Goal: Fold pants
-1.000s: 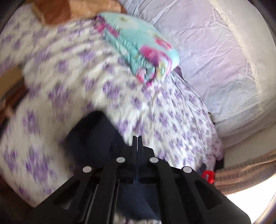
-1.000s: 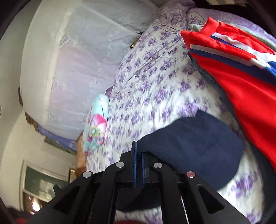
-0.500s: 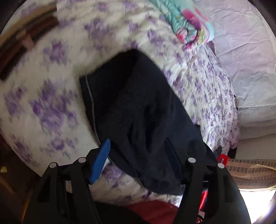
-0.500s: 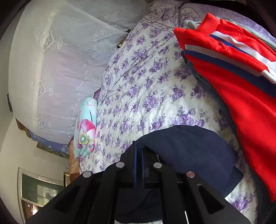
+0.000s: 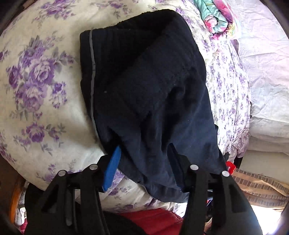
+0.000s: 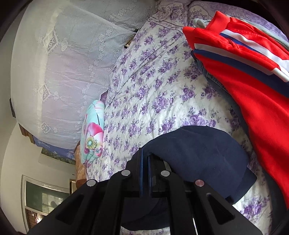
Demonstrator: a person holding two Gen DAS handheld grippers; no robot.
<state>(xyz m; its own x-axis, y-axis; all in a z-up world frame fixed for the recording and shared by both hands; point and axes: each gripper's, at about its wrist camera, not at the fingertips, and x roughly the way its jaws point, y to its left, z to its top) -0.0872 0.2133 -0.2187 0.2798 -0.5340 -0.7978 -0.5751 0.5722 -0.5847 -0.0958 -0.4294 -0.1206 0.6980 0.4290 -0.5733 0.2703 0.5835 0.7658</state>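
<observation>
**Left gripper down over the navy pants, right gripper clamped on their edge**

On the left, the left gripper [image 5: 144, 162] sits much lower and nearer than a second ago, when its fingers were pressed together above a blurred bedspread. Its jaws have since parted and have just been closing in again. They now stand apart with a bunched fold of the dark navy pants [image 5: 144, 86] between them; the blue pad [image 5: 112, 169] on one finger shows clear of the cloth, and whether the far pad presses the fabric I cannot tell. The pants fill the middle of this view, lying folded over on the purple-flowered bedspread [image 5: 41, 94], a thin grey stripe [image 5: 92, 72] running down their left edge. A rolled turquoise floral blanket [image 5: 215, 16] lies beyond them.

On the right, the right gripper [image 6: 145, 159] looks the same as before: its fingers are together, pinching the near edge of the pants [image 6: 198, 155]. A red garment with white and navy stripes [image 6: 252, 76] lies just beside the pants, to their right.

No brand, label or readable writing shows anywhere.
</observation>
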